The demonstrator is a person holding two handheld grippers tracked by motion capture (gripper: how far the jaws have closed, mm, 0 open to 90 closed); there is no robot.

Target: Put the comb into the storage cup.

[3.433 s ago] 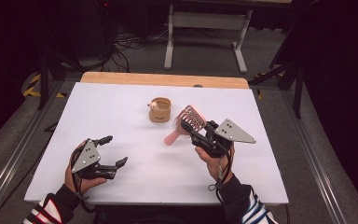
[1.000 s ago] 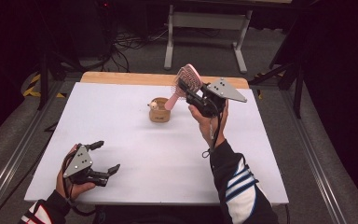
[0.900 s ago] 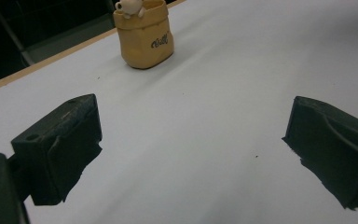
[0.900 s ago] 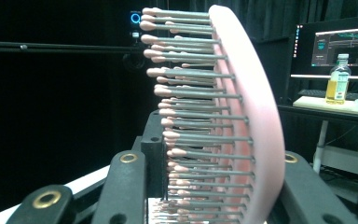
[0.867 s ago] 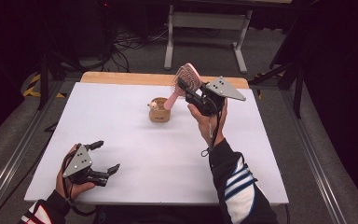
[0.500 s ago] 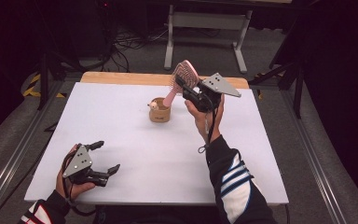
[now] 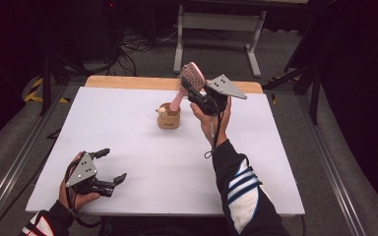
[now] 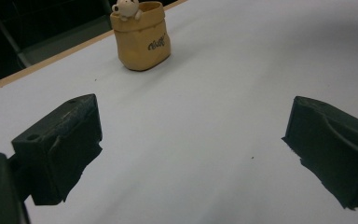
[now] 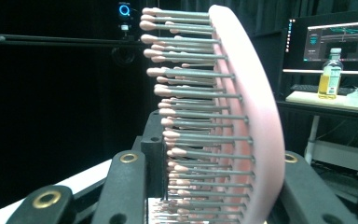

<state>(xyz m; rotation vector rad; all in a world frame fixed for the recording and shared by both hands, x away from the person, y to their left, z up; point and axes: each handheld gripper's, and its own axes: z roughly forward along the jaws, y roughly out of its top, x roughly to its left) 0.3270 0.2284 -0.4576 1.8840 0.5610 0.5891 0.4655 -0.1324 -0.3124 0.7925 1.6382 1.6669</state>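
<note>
The white table (image 7: pixel 128 128) is big and mostly bare. Near its far side stands a little tan cup (image 7: pixel 169 116) with a tiny bear on its rim. The right gripper (image 7: pixel 197 93) is squeezed tight on a pink hairbrush (image 7: pixel 191 77), held up over the cup, handle pointing down at it. To do this well, I think the handle should go slowly, straight into the cup, without knocking it. The brush has many pink-tipped pins. The left gripper (image 7: pixel 109 167) rests near the front edge, jaws apart, holding nothing.
</note>
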